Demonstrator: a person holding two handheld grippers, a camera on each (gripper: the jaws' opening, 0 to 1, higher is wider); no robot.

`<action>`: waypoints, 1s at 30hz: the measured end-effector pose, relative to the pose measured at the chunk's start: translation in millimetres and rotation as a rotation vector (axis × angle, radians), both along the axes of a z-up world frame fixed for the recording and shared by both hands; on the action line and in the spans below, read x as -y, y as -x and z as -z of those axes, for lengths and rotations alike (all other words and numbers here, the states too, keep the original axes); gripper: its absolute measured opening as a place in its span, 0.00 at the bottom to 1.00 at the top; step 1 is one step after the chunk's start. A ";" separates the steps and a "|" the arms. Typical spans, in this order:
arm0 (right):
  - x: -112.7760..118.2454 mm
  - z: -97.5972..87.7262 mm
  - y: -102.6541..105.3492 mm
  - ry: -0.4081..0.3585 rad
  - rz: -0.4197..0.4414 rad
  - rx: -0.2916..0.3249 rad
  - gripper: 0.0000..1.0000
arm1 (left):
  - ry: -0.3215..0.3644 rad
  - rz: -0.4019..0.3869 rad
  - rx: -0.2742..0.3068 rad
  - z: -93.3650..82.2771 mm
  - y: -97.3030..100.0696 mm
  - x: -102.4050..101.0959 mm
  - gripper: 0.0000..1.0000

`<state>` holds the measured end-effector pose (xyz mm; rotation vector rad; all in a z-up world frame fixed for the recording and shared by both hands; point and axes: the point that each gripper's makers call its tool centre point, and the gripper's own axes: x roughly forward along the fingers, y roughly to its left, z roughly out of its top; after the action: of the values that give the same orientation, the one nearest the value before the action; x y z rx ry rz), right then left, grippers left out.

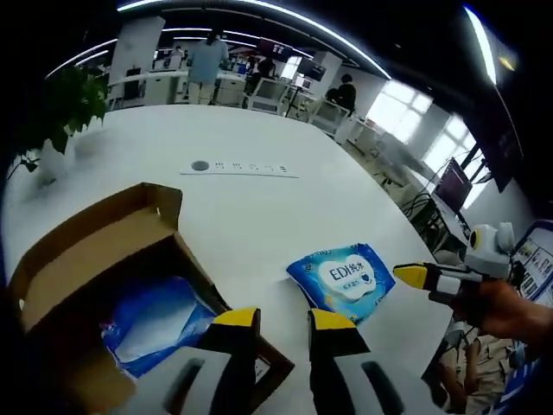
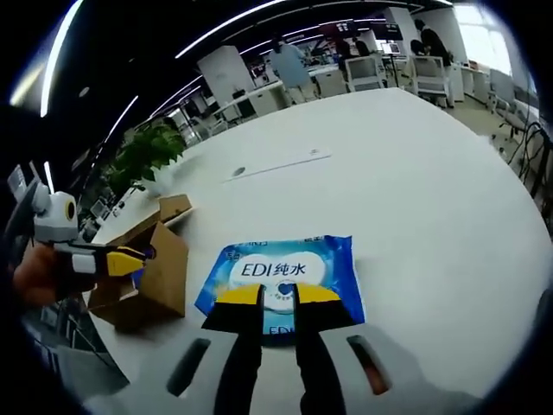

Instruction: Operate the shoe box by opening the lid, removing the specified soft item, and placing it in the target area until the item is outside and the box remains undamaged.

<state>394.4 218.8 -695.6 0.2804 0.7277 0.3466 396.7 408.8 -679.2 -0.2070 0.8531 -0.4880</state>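
Placing step: right gripper [image 2: 276, 298], jaws nearly together, is hovering over wipes pack [image 2: 285, 272] lying on table [image 2: 415, 173]. Left gripper [image 1: 283, 324], jaws apart and empty, is hanging at open shoe box's [image 1: 95, 242] 3 o'clock. Next: withdrawing clear.

Bright office, white table [image 1: 259, 199], probably windows [image 1: 406, 108] beyond.

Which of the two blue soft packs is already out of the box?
The blue wipes pack printed "EDI", lying flat on the white table. The other blue pack sits inside the open brown cardboard box.
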 end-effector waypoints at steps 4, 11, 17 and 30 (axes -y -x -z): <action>-19.0 -1.6 -1.5 -0.002 -0.031 0.005 0.12 | 0.002 -0.023 0.008 -3.4 6.3 -18.4 0.22; -61.7 -8.3 -1.2 -0.008 -0.104 0.016 0.13 | -0.008 -0.069 0.019 -4.8 14.9 -56.4 0.22; -97.5 -10.2 0.8 -0.008 -0.165 0.018 0.12 | -0.006 -0.119 0.023 -6.9 26.7 -90.8 0.22; -160.9 -12.9 10.3 -0.004 -0.288 0.009 0.13 | -0.004 -0.227 0.009 0.7 58.7 -157.1 0.22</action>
<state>384.2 379.8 -682.7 0.1771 0.7594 0.6218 338.0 565.9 -679.9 -0.2938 0.8103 -0.2747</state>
